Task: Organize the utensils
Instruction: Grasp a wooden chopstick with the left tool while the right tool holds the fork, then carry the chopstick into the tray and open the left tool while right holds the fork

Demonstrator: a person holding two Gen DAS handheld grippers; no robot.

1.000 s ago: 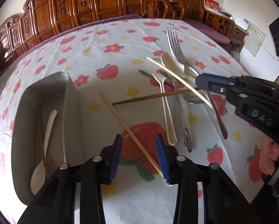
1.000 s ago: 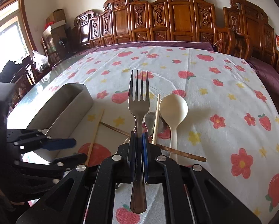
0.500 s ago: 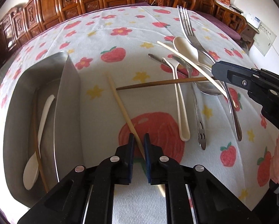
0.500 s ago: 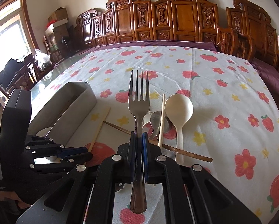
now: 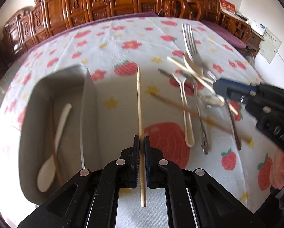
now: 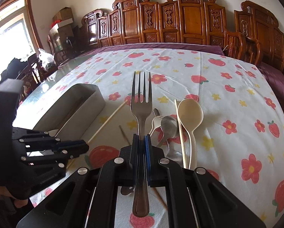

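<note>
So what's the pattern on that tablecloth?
The tablecloth is white with red strawberries, red flowers and small yellow stars, clearest in the right wrist view.

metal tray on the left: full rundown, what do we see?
The metal tray is a long, deep rectangular bin with rounded corners, dull silver like stainless steel. It sits flat on the strawberry-print tablecloth, left of the loose utensils. Inside lie a cream spoon, bowl toward the camera, and a thin brown chopstick alongside or crossing it. Neither gripper touches the tray.

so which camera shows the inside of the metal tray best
The left wrist view: it looks down into the metal tray, showing a white spoon and a brown stick inside. The right wrist view shows mostly its outer wall, with the interior hardly visible.
</note>
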